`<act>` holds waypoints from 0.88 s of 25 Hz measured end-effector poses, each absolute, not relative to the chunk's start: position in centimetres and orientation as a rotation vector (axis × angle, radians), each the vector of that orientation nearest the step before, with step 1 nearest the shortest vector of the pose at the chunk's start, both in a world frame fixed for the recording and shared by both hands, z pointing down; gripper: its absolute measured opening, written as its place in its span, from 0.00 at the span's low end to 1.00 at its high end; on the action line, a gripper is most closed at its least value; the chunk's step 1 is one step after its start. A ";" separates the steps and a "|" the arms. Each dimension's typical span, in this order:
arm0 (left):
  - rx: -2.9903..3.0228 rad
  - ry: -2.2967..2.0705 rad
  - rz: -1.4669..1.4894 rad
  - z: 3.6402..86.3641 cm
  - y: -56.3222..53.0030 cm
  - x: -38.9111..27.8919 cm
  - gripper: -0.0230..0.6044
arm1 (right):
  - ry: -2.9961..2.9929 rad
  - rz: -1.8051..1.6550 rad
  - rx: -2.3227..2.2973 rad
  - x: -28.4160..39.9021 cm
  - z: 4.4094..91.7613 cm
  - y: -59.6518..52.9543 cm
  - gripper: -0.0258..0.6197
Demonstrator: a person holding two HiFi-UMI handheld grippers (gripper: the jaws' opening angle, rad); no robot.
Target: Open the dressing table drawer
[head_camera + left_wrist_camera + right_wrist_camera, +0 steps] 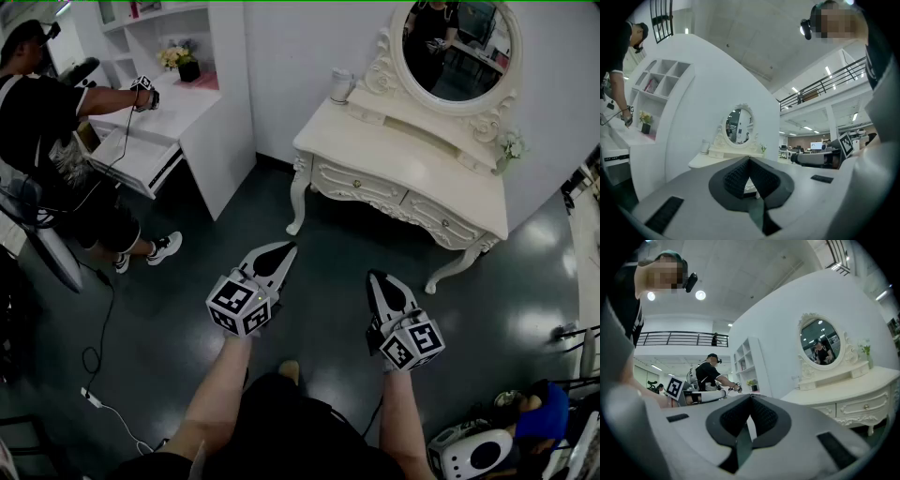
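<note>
The cream carved dressing table (412, 155) with its oval mirror stands ahead of both grippers and off to the right in the head view, well apart from them across the dark glossy floor (187, 309). Its front runs on a slant from upper left down to lower right. The two shallow drawers lie end to end along that line, their long axes following it: the left-hand drawer (361, 184) by the near corner leg, and the right-hand drawer (441, 223) further along. Each drawer has a small round knob (866, 406) at its middle. Both look fully closed, so nothing of the task is done yet. The left gripper (281, 251) points up and to the right, roughly towards the left-hand drawer. The right gripper (377, 278) points almost straight up the picture, at the stretch between the two drawers. Each is held level, with its jaws brought together and nothing between them. By my reading the right gripper is a little nearer to either drawer front, most clearly the right-hand one, so it seems the likelier to reach in. Its jaws would have to part first to take a knob, and the pull would then run square to the slanted front, back towards the person.
</note>
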State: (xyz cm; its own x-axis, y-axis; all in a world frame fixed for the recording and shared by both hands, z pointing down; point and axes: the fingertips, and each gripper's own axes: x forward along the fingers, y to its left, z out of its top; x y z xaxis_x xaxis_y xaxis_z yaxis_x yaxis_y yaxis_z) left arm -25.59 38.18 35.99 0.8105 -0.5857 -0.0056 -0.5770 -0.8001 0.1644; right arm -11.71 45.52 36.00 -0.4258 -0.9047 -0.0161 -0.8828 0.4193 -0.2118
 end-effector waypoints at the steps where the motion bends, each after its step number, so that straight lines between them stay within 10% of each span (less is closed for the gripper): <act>1: 2.841 -0.916 -0.088 36.0 37.1 -25.5 0.05 | 2.533 -0.259 -1.611 -11.7 36.1 44.5 0.04; 22: 2.823 -0.872 -0.136 37.0 27.8 -25.5 0.05 | 2.525 -0.244 -1.684 -11.5 37.2 35.5 0.04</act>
State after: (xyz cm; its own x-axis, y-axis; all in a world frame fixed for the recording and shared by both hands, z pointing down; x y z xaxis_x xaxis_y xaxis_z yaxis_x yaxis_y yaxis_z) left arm -25.47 27.82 36.96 0.8234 -0.5665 -0.0334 -0.5496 -0.8108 0.2012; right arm -11.53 35.47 37.16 -0.3848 -0.9230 0.0084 -0.9075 0.3766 -0.1858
